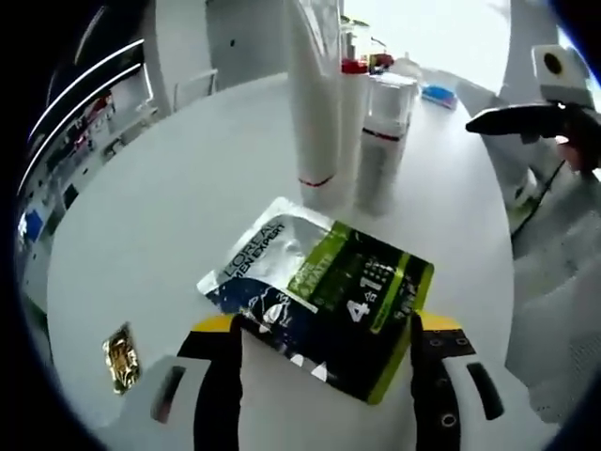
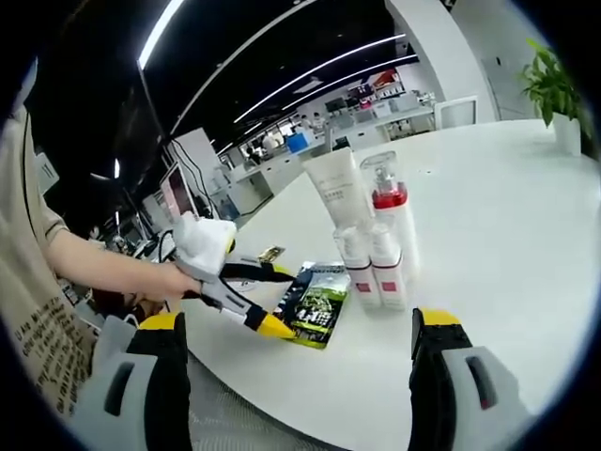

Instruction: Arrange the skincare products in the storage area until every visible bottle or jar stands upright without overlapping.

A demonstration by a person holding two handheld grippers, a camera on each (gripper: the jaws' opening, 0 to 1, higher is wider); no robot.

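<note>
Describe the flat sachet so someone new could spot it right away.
On the round white table, a cluster of white bottles stands upright. The sachet lies flat on the table near them, between the left gripper's open jaws. Unlike the bottles, it is a silver, dark and green foil pack.

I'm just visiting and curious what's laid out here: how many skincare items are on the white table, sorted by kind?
Tubes: 1, a tall white tube
Pump bottles: 1, with a red collar
Small bottles: 2, white with red bands
Sachets: 2, a green sachet and a small gold sachet
Total: 6
</note>
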